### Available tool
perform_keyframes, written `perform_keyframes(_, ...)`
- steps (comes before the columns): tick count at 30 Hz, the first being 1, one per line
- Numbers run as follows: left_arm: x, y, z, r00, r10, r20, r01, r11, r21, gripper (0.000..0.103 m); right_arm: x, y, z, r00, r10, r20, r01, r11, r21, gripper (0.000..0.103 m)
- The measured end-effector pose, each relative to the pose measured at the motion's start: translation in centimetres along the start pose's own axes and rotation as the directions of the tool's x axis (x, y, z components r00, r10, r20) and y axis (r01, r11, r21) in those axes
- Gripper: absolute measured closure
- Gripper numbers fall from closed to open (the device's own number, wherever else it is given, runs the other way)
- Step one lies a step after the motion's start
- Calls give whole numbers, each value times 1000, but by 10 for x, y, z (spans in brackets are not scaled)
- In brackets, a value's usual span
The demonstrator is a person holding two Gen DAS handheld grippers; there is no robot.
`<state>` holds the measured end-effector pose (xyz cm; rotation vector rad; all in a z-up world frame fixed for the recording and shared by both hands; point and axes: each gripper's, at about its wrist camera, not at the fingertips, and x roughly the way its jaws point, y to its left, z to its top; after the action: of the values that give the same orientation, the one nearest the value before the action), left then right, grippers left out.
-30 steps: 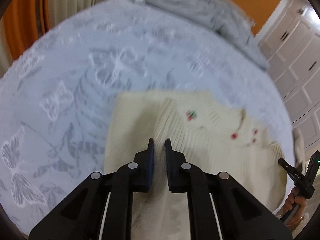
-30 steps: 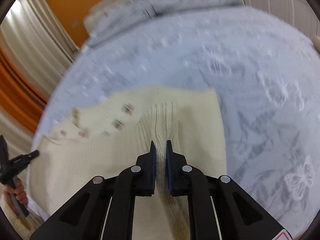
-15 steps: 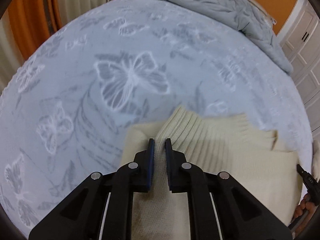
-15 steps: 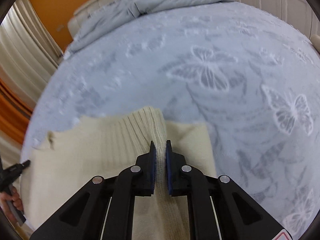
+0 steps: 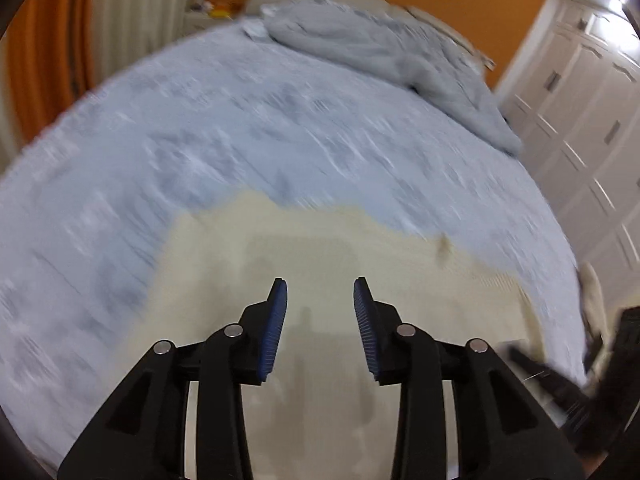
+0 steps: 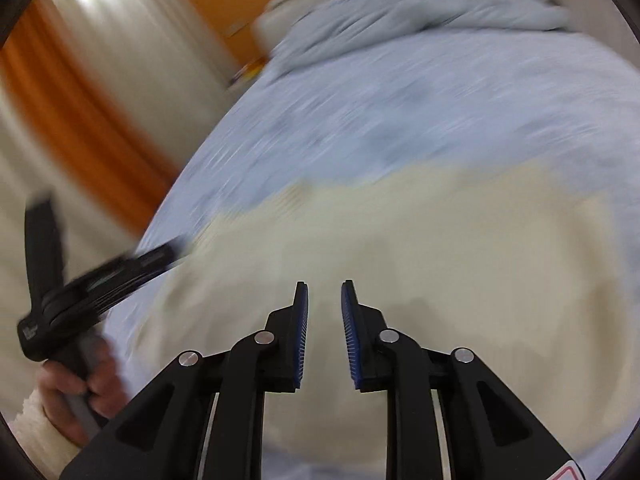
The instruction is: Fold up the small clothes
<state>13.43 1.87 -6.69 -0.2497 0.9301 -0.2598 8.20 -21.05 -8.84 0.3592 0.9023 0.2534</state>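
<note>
A cream knitted sweater (image 5: 320, 256) lies folded flat on the pale blue bedspread (image 5: 200, 140); it also shows in the right wrist view (image 6: 420, 240). My left gripper (image 5: 320, 292) is open and empty just above the sweater's near part. My right gripper (image 6: 324, 292) is open and empty above the sweater. The left gripper shows at the left of the right wrist view (image 6: 168, 256), by the sweater's left edge, held by a hand (image 6: 76, 376). Both views are motion-blurred.
A rumpled grey duvet (image 5: 380, 44) lies at the far end of the bed. White wardrobe doors (image 5: 592, 120) stand on the right. Orange and white curtains (image 6: 80, 100) hang on the left side.
Both grippers have opened and let go of the sweater's ribbed hem. The sweater now lies folded over, its embroidered front hidden. Both grippers have pulled back and tilted up.
</note>
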Motion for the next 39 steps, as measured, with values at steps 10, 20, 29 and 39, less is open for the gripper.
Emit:
perform_keyframes(10,20,86,-23,993,87,-80,-85,996,25,101,-20,-120,-17,965,-237,-115,255,948,189,103)
perform_keyframes(20,22,85,49,998,56,-3,-55,987,-152,9,-38,-147,58,920,-390,43,376,908,185,42)
perform_keyframes(29,72,71,86,996,58,-71,-62,996,-65,94,-32,-142,91,931,-343,124,325,934,145,95)
perform_keyframes(39,96,72,89,980,173,-96,-175,985,-5,86,8,-176,93,910,-413,-42,413,890,192,81)
